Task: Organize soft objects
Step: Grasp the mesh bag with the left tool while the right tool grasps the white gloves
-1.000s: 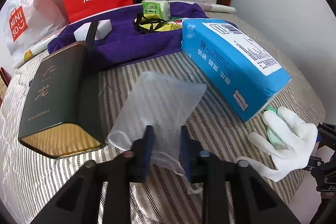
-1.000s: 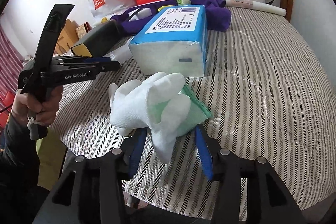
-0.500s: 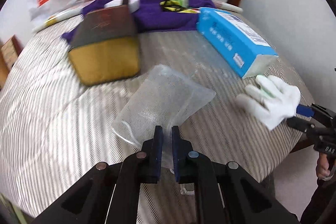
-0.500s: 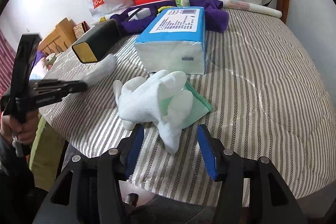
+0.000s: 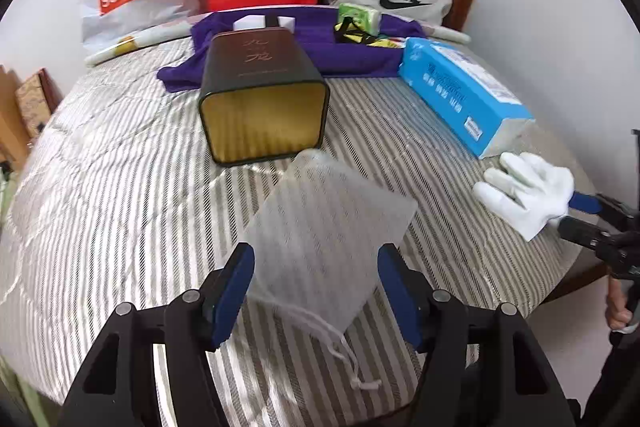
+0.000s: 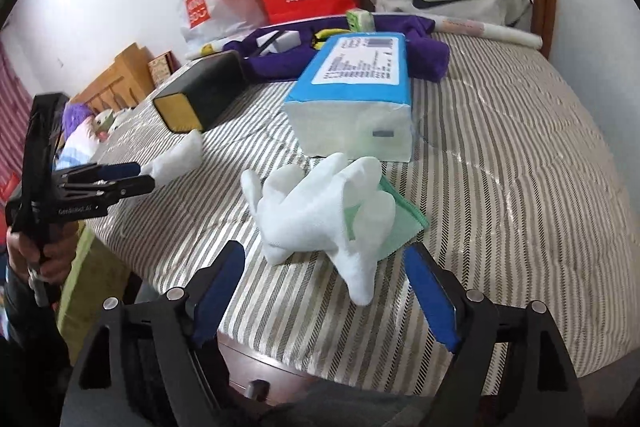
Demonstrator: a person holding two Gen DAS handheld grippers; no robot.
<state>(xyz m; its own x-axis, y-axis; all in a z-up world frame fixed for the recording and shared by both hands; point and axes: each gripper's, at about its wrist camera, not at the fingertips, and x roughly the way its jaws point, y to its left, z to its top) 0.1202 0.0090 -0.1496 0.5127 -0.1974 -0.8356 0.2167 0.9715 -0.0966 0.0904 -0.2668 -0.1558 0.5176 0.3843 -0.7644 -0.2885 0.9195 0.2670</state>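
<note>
Translucent white mesh drawstring pouch [image 5: 320,239] lies flat on striped bedcover [image 5: 120,195], just in front of dark green tin with gold end [image 5: 262,99]. Left gripper [image 5: 316,291]: jaws have just been opening, now wide; pouch end sits between them, pads clear of it. Right gripper [image 6: 324,287]: jaws have just been opening, wide apart, white cotton gloves over green cloth [image 6: 320,211] resting loose between and ahead, near blue tissue pack [image 6: 356,95].

Bright, even indoor light in both views, soft shadows only. Strong fisheye bending with black vignette at the corners. Mild sheen on the striped cover [image 5: 120,187]; left view slightly soft toward the edges, right view sharp.
</note>
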